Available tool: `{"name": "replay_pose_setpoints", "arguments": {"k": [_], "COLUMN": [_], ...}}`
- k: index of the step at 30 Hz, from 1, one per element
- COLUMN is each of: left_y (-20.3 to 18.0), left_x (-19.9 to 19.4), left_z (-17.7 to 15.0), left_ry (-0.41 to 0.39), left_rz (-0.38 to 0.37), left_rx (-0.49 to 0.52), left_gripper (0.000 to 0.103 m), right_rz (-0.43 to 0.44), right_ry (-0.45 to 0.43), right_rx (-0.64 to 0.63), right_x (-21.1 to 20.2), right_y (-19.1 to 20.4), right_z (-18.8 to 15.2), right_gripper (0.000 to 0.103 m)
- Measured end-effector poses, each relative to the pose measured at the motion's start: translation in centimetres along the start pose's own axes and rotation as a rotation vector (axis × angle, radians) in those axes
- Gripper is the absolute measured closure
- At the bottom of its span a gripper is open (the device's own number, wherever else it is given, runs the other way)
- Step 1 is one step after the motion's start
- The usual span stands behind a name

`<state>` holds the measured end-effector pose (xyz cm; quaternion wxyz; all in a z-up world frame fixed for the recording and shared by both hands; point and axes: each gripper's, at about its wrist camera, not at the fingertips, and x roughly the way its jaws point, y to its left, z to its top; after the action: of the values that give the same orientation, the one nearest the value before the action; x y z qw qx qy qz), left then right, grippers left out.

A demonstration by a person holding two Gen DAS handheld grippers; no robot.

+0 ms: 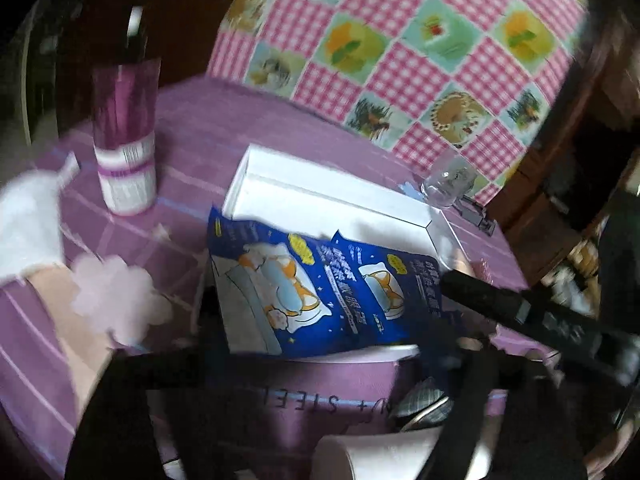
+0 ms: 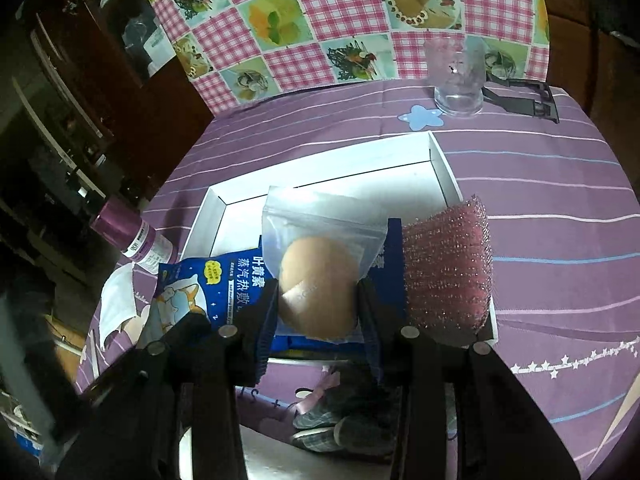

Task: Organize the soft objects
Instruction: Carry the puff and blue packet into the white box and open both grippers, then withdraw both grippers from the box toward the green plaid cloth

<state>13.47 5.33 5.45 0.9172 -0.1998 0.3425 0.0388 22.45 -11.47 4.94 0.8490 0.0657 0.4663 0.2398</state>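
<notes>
The worktop (image 2: 540, 208) is covered by a purple cloth with thin pale stripes and star prints. A shallow white box (image 2: 438, 164) sits open near its middle. At the far edge stands a clear glass (image 2: 458, 80), with a black clip-like object (image 2: 524, 96) just beside it. On the left side a purple-and-white bottle (image 1: 124, 140) stands upright, and a white cloth piece (image 2: 116, 304) lies near the left edge.

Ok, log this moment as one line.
left gripper open, above blue packets | right gripper holds bagged sponge | over white box
</notes>
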Motion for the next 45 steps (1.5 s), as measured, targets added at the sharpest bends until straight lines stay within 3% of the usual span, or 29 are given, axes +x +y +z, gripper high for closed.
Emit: {"name": "replay_pose_setpoints", "arguments": {"k": [2,5,11,16,22,29,34,37,41,45], "left_y": [-1.1,-1.5,-1.1,-0.8,-1.1,-1.1,-1.7,-2.3,-2.8,-3.0], "left_x": [-0.9,-1.1,-1.7,-2.4,-2.5,-2.6,-3.6,-4.2,-4.7,-5.3], "left_z": [-0.3,-0.5,-0.8,-0.7,-0.8,-0.8,-0.9,-1.1,-1.9,-2.4], "left_ry": [-0.03,-0.014,-0.046,-0.067,-0.079,-0.092,-0.129,-0.134,-0.122,-0.096], "left_rz": [0.005,0.03,0.16,0.157,0.178,0.172,0.181,0.165,0.133,0.139], "left_rx": [0.076,0.106,0.15,0.135,0.149,0.147,0.157,0.172,0.195,0.212], "left_gripper": [0.02,0.02,0.02,0.02,0.02,0.02,0.02,0.02,0.02,0.02], "right_rz": [0.0,0.001,0.038,0.094,0.099,0.08,0.001,-0.062,-0.009,0.003], "right_ry": [0.001,0.004,-0.013,-0.007,0.017,-0.001,-0.087,-0.09,-0.042,-0.128], "right_rx": [-0.003,-0.001,-0.004,-0.001,-0.004,-0.039,-0.11,-0.14,-0.178,-0.105], "right_x": [0.0,0.0,-0.3,-0.5,-0.5,-1.4,-3.4,-3.9,-4.9,-7.9], "right_y": [0.1,0.2,0.5,1.0,1.1,1.5,2.5,2.8,2.0,0.4], "right_z": [0.0,-0.1,-0.2,-0.2,-0.1,-0.1,-0.6,-1.3,-1.8,-2.8], "right_gripper": [0.06,0.058,0.056,0.041,0.033,0.032,0.032,0.032,0.032,0.032]}}
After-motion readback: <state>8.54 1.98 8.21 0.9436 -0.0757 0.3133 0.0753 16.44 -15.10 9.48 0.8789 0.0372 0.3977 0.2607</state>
